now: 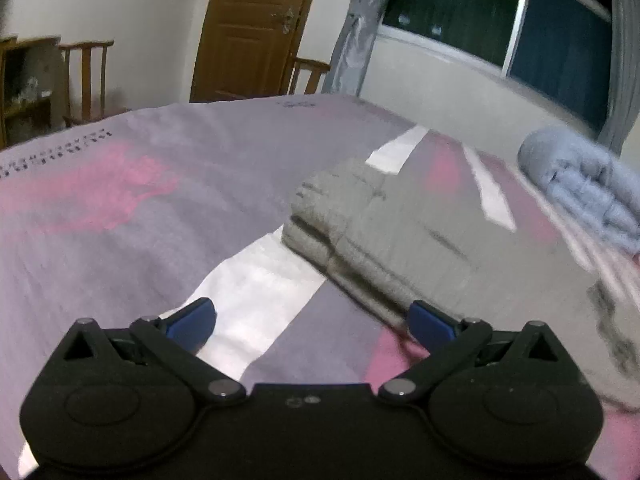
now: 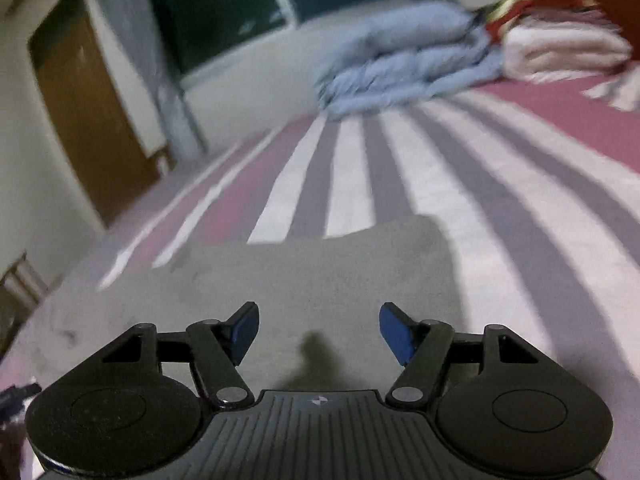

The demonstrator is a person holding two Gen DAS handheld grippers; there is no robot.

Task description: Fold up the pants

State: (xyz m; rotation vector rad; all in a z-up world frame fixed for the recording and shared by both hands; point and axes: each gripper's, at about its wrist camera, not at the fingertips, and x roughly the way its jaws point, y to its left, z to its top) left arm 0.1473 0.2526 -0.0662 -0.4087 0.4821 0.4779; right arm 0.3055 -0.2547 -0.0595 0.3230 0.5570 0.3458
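Hovering over the bed (image 1: 120, 216), both grippers, left (image 1: 312, 320) and right (image 2: 319, 332), gape empty beside the pants (image 1: 400, 232); motion blurs the pants' edges.

Left gripper (image 1: 310, 322) was matte black plastic, with two round hubs, triangular cut-outs, silver pivot rivets and slim link arms ending in blue fingertips (image 1: 192, 322). Right gripper (image 2: 319, 332) wore the same black shell and blue fingertips (image 2: 394, 332), plus a ribbed centre plate carrying a small round marker.
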